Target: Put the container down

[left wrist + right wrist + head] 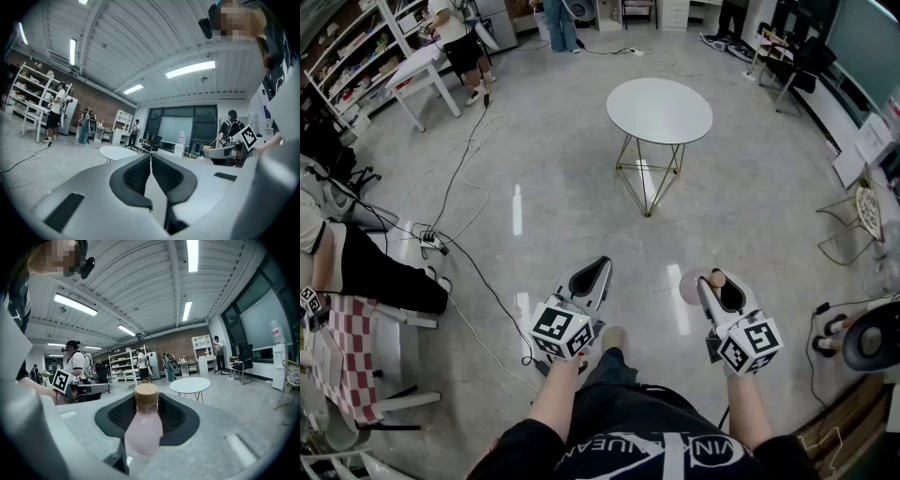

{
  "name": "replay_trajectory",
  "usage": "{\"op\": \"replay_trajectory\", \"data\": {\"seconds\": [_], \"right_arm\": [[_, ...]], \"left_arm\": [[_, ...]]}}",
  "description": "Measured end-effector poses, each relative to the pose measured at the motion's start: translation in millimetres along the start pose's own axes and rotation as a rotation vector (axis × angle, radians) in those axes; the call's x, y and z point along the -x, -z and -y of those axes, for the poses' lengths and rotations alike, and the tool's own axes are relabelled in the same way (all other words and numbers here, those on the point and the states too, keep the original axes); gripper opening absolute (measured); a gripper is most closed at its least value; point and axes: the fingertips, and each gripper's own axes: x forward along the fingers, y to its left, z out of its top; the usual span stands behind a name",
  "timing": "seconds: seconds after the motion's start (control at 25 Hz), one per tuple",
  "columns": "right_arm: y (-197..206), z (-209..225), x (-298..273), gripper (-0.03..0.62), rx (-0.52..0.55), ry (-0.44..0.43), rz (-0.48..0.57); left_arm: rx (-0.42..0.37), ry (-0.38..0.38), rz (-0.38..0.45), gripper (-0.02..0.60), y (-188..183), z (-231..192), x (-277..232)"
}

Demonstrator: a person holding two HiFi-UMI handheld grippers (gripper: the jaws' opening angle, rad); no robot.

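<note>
1. Grey floor (581, 187) stretches ahead of me, and the round white surface (659, 110) stands well apart.
2. My right claw (146, 414) is clamped on the pink container (143, 427), with the pads either side of its upper body, below the wooden cap (146, 393).
3. I judge the container smooth, rigid, light and probably slippery. The wide body is the safest place to grip it, not the cap.
4. My left claw (151, 165) has its jaws pressed together on nothing.

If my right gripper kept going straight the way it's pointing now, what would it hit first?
Most likely the round white table with thin gold legs, across the grey floor. The right gripper, shut on the pink bottle with a wooden cap, aims just left of it, so it may pass.
</note>
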Motion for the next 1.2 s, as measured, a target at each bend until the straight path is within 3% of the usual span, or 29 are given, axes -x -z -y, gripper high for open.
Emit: {"op": "replay_trajectory", "data": {"seconds": [0.4,1.2], "right_arm": [[-10,10,-72,0.143,-0.02,0.02,0.003],[-36,58,-151,0.143,-0.028,0.079,0.017]], "left_arm": [[0.005,0.027,-0.022,0.015,-11,-63,-43],[0.024,0.11,-0.052,0.015,-25,-121,-131]]}}
